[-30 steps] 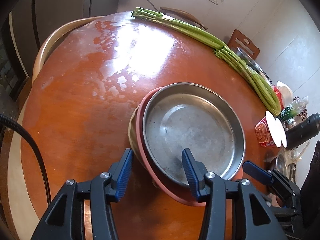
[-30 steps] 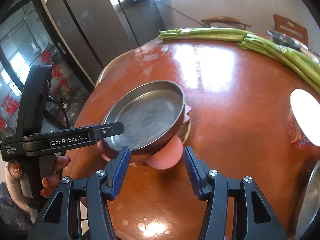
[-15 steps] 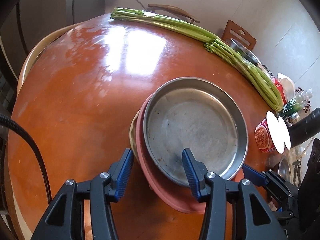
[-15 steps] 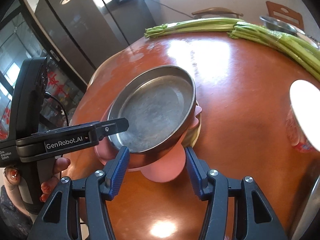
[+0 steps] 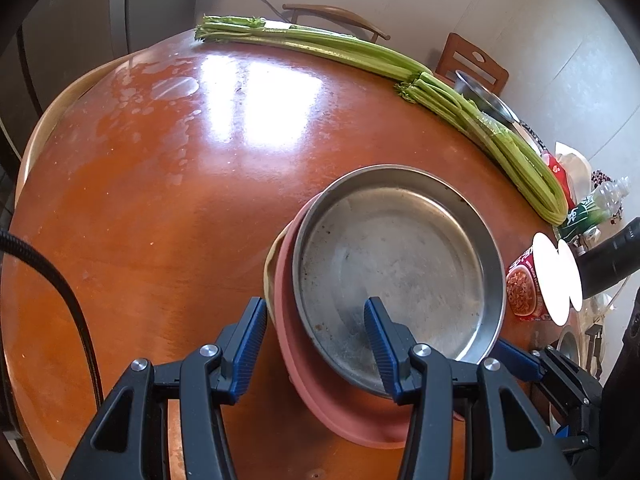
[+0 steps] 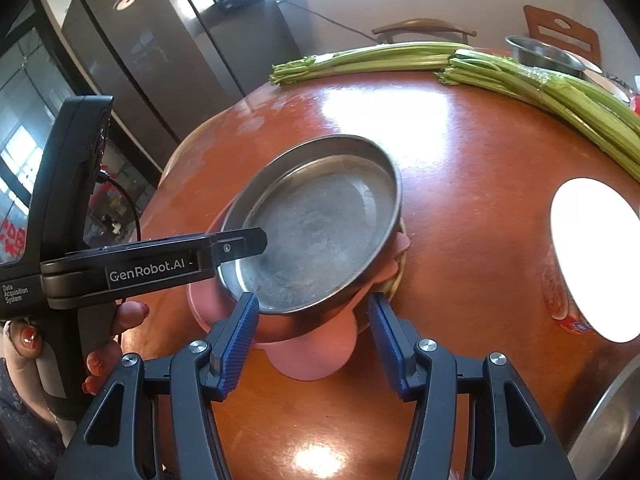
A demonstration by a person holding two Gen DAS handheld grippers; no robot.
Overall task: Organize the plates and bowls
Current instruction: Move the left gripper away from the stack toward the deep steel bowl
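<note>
A steel plate point(image 5: 396, 264) point(image 6: 320, 224) lies on a pink plate point(image 5: 320, 396) with a yellowish plate point(image 5: 269, 268) under it, stacked on the round red-brown table point(image 5: 160, 200). My left gripper point(image 5: 314, 320) is shut on the stack's near rim, one finger inside the steel plate and one outside the stack; its finger point(image 6: 240, 245) reaches over that rim in the right wrist view. My right gripper point(image 6: 314, 320) stands open at the opposite side, the pink plate's rounded tab point(image 6: 316, 356) between its pads, untouched. Its blue tip point(image 5: 516, 360) shows past the steel rim.
Long celery stalks point(image 5: 360, 52) point(image 6: 560, 88) lie along the far edge, a steel bowl point(image 6: 544, 56) behind them. A noodle cup point(image 5: 524, 292) point(image 6: 568, 304) stands right of the stack, another steel bowl point(image 6: 612, 420) beside it. A hand point(image 6: 120, 320) holds the left gripper.
The stack has slid across the table with the left gripper toward the right gripper. In the right wrist view it is nearer and larger, and the pink tab now sits between the right fingers.
</note>
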